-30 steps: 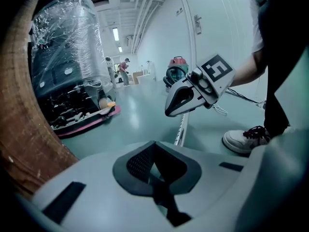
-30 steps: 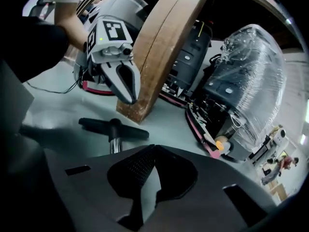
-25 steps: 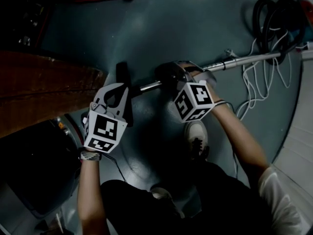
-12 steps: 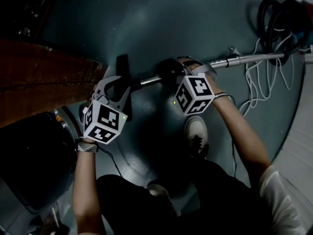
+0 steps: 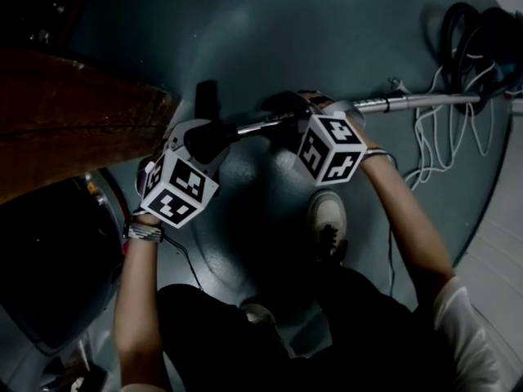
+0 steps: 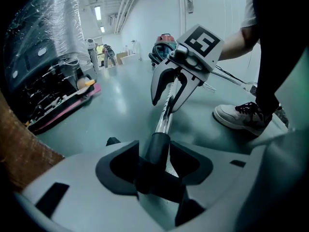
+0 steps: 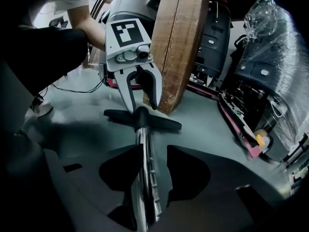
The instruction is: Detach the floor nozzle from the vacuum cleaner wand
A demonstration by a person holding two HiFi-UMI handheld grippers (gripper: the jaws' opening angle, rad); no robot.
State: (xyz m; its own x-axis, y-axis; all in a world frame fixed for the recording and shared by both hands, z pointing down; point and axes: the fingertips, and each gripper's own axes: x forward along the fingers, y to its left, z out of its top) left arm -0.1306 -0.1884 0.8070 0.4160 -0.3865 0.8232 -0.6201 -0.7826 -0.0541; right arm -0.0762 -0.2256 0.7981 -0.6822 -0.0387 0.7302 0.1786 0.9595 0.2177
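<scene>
**White tee, dark trousers, white trainers**

The person wears a white T-shirt (image 5: 470, 321) with short, loose sleeves that end above the elbow, and dark trousers (image 5: 237, 337). The shoes are white low-top trainers (image 5: 328, 219) with dark laces and pale soles. A ribbed band (image 5: 144, 233) of pale metal circles the wrist just behind the left hand (image 5: 145, 219).

Wand (image 7: 143, 168) shiny chrome metal; floor nozzle (image 7: 159, 123) matt black plastic; floor (image 5: 327, 47) smooth, glossy

White sneaker (image 5: 328, 217), wooden board (image 5: 73, 121), plastic-wrapped machine (image 7: 273, 42)
</scene>
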